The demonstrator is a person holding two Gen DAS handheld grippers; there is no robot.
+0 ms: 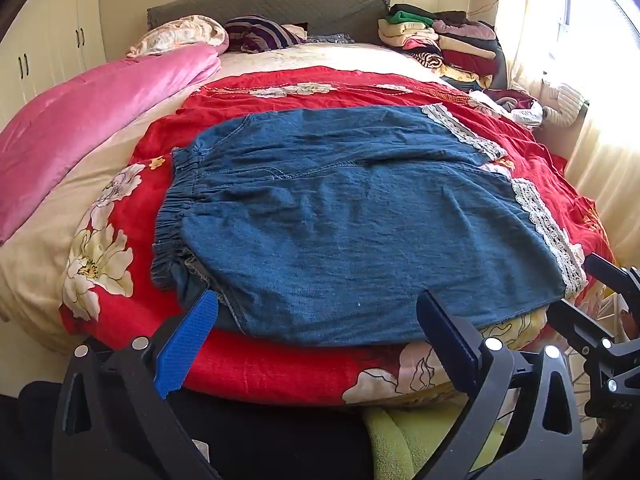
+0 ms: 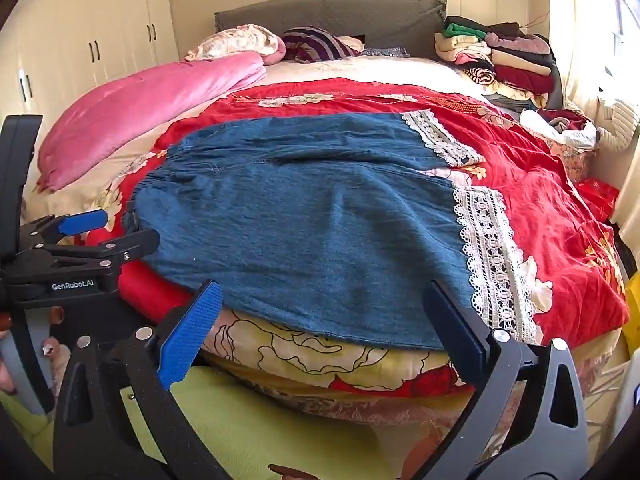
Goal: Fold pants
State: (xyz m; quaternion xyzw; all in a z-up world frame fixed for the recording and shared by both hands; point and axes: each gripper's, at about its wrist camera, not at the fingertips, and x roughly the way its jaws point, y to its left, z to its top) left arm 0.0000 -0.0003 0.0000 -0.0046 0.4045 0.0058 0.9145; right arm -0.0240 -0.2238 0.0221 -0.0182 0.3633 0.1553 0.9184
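Blue pants lie spread flat on a red flowered quilt on the bed, waistband to the left, lace-trimmed leg ends to the right. Left gripper has its jaws wide apart, nothing between them; the near hem of the pants sits just ahead of and between the fingertips, and the blue pad overlaps the waistband corner in view; contact unclear. Right gripper also has its jaws spread wide and empty, with the near edge of the pants just beyond the tips and the lace end by the right finger. Beyond the jaws: pink blanket far left, stack of folded clothes far right by the headboard.
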